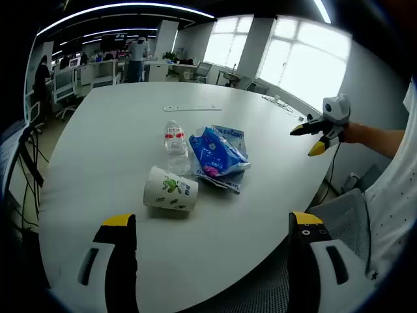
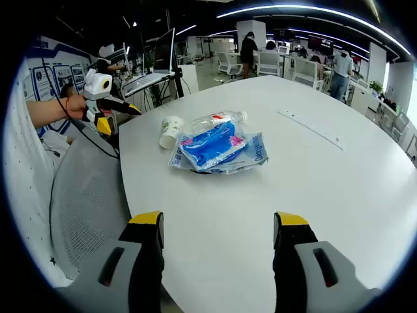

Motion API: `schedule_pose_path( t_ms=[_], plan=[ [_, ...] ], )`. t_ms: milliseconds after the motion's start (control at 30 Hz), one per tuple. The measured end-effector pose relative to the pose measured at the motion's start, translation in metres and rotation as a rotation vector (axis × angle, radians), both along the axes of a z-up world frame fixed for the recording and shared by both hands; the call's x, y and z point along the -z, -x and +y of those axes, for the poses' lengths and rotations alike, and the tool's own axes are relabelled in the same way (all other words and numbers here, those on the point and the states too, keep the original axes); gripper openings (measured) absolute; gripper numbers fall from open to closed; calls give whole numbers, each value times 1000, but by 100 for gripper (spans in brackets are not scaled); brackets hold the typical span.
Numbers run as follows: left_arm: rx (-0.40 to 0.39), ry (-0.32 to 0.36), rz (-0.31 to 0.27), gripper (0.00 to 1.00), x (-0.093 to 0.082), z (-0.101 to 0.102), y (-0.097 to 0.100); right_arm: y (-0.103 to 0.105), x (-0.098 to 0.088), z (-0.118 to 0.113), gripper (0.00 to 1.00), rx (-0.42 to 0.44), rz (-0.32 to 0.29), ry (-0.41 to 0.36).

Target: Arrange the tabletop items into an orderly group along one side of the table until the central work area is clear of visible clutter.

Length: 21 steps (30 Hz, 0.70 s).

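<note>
A white paper cup (image 1: 171,189) with a green print lies on its side on the white table (image 1: 111,137). Touching it are a clear plastic bottle (image 1: 174,147), also lying down, and a blue packet (image 1: 218,153) resting on a flatter pack. My left gripper (image 1: 212,220) stands open over the near table edge, short of the cup. My right gripper (image 1: 307,139) hovers open off the table's right side. From that side, the right gripper (image 2: 219,218) is open before the blue packet (image 2: 214,145), with bottle (image 2: 218,119) and cup (image 2: 171,132) behind, and the left gripper (image 2: 116,114) beyond the far edge.
A long white strip (image 1: 192,108) lies flat further back on the table, also seen as a strip (image 2: 311,128). A grey mesh chair (image 2: 85,195) stands at the table edge between the grippers. Office desks, chairs and standing people fill the background.
</note>
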<state>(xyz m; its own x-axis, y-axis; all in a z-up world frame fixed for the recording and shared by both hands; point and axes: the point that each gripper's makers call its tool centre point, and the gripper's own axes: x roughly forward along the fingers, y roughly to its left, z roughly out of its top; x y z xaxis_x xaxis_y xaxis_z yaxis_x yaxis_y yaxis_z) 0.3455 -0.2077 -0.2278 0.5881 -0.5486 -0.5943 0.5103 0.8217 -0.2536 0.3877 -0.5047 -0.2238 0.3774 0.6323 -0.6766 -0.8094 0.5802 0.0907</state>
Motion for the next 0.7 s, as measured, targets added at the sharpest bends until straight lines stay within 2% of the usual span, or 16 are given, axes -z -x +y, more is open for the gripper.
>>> schedule_pose_path(
  t_ms=[700],
  plan=[
    [-12, 3, -2, 100, -1, 2, 2, -1, 1, 1, 68, -7, 1, 3]
  ],
)
